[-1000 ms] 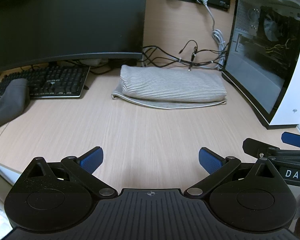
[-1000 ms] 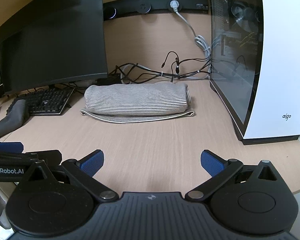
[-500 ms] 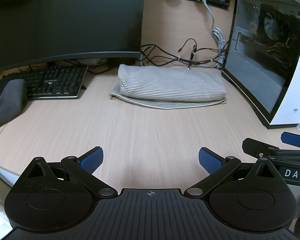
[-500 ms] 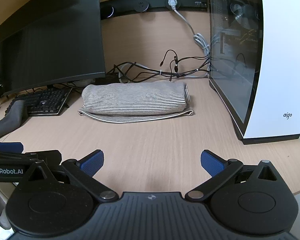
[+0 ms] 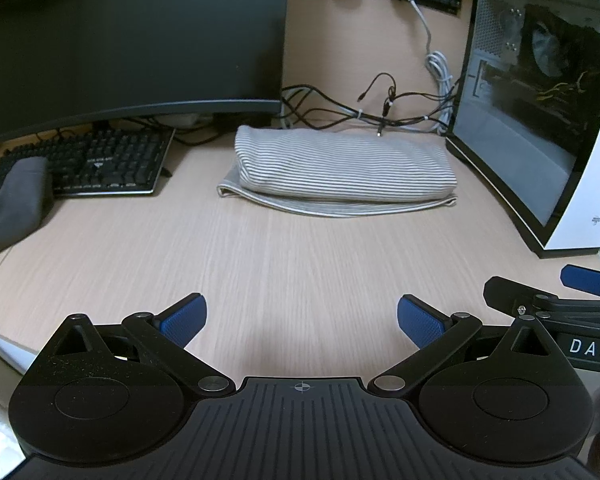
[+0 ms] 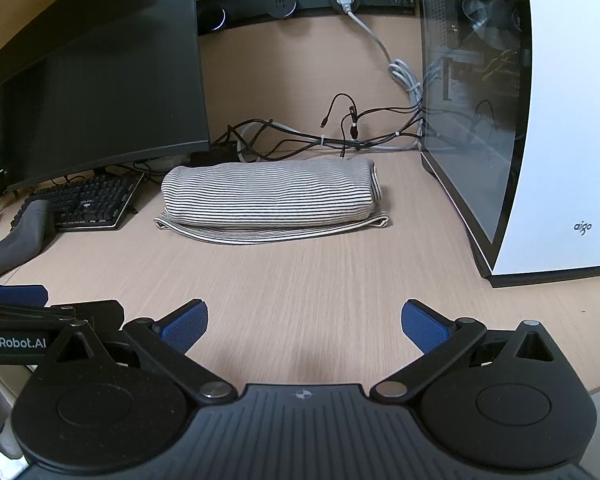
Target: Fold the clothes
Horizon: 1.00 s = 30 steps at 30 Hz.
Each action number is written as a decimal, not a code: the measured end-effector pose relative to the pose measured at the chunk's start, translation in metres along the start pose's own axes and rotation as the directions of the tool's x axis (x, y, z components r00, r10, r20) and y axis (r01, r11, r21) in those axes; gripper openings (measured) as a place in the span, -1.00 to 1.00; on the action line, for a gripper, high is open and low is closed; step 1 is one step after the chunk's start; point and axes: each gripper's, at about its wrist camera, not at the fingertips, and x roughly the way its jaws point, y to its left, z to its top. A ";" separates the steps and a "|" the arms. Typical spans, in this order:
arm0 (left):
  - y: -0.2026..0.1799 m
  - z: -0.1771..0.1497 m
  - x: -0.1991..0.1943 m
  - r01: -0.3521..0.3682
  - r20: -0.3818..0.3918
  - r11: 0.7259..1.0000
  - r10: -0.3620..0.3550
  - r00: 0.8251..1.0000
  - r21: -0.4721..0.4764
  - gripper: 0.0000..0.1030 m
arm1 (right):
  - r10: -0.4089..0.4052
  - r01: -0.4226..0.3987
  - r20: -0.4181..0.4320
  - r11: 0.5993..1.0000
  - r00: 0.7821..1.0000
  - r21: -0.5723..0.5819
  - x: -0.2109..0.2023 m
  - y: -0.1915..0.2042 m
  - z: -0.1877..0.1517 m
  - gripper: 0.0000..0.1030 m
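Note:
A folded grey-and-white striped garment (image 5: 340, 174) lies on the wooden desk (image 5: 284, 264) at the back, between the keyboard and the PC case; it also shows in the right wrist view (image 6: 270, 200). A dark grey garment (image 5: 14, 204) lies at the left, partly on the keyboard, and shows in the right wrist view (image 6: 18, 240). My left gripper (image 5: 300, 320) is open and empty above the desk's front. My right gripper (image 6: 304, 324) is open and empty beside it, well short of the striped garment.
A large black monitor (image 5: 128, 40) stands at the back left over a black keyboard (image 5: 96, 164). A white glass-sided PC case (image 5: 540, 112) stands at the right. Loose cables (image 5: 372, 112) lie behind the striped garment. The desk's front edge is near the grippers.
Both grippers have shifted slightly; the striped garment sits a little lower and further left in both views. Jaws stayed open and empty.

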 end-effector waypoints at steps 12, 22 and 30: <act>-0.003 0.001 0.005 -0.003 -0.010 1.000 0.003 1.000 0.003 1.00 | 0.002 -0.002 -0.011 1.000 1.000 0.006 0.006 -0.002 0.002 1.00; -0.001 0.005 0.014 -0.004 -0.024 1.000 0.004 1.000 -0.001 1.00 | 0.004 -0.004 -0.021 1.000 1.000 0.009 0.014 -0.001 0.003 1.00; 0.002 0.007 0.024 -0.006 -0.039 1.000 0.006 0.999 -0.007 1.00 | 0.006 -0.006 -0.035 1.000 0.999 0.008 0.024 0.000 0.005 1.00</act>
